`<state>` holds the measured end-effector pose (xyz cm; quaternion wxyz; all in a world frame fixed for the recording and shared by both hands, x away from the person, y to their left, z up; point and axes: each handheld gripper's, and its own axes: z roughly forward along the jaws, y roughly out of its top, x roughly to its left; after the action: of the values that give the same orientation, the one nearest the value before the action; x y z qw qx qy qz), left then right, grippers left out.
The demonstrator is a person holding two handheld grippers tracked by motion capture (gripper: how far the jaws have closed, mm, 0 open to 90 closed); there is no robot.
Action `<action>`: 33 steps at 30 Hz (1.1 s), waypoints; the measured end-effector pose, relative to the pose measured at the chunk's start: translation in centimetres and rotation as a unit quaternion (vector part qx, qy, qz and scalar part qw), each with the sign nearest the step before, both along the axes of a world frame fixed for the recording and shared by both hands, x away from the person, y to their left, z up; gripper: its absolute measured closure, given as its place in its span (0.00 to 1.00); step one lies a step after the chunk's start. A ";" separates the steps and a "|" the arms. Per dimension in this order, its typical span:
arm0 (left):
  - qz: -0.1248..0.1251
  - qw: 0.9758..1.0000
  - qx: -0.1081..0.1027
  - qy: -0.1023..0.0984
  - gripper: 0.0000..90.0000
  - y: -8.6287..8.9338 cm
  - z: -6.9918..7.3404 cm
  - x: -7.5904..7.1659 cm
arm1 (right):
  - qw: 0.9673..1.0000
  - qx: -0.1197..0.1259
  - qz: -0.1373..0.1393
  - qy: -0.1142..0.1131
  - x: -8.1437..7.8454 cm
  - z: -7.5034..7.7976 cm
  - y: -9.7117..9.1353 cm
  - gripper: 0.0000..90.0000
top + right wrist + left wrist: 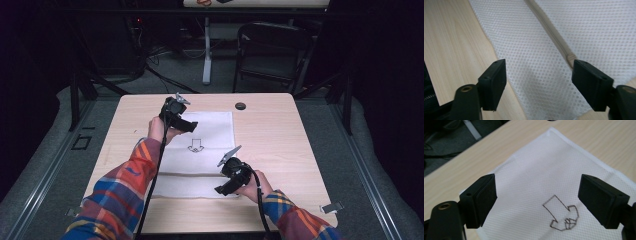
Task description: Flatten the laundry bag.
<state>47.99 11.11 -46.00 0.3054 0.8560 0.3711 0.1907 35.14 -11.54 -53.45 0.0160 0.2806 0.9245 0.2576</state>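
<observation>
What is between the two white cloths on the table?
A thin bare strip of wooden table runs between the big white cloth and the smaller white cloth, seen best in the right gripper view.

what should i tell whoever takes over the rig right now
Left gripper: open, nothing between its jaws, over the far left part of the cloth.
Right gripper: open, nothing held, over the cloth's near edge.
Cloth: white mesh, flat on the table, with an arrow mark near its middle. A fold line or seam crosses its near part.
Done: cloth lies on the table, both grippers free of it.
Left: cannot tell whether more folding is meant; check the near edge first.
</observation>
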 end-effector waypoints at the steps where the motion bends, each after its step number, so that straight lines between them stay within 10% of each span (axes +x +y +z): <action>1: -0.004 1.000 -0.001 0.004 0.16 0.1 -0.1 -0.2 | 1.000 0.002 -0.005 -0.003 0.1 0.1 -0.2 0.27; 13: -0.035 0.998 -0.018 0.045 0.13 1.5 -3.3 -4.8 | 1.000 0.002 -0.026 -0.005 0.6 0.8 -1.7 0.15; 33: -0.071 0.995 -0.002 0.075 0.09 1.1 -4.6 -7.5 | 0.999 0.000 -0.049 -0.006 1.3 1.2 -3.2 0.11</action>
<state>40.50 12.24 -50.57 0.2910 0.8913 0.3321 0.1027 36.49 -14.77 -52.25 0.0338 0.3243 0.9094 0.2584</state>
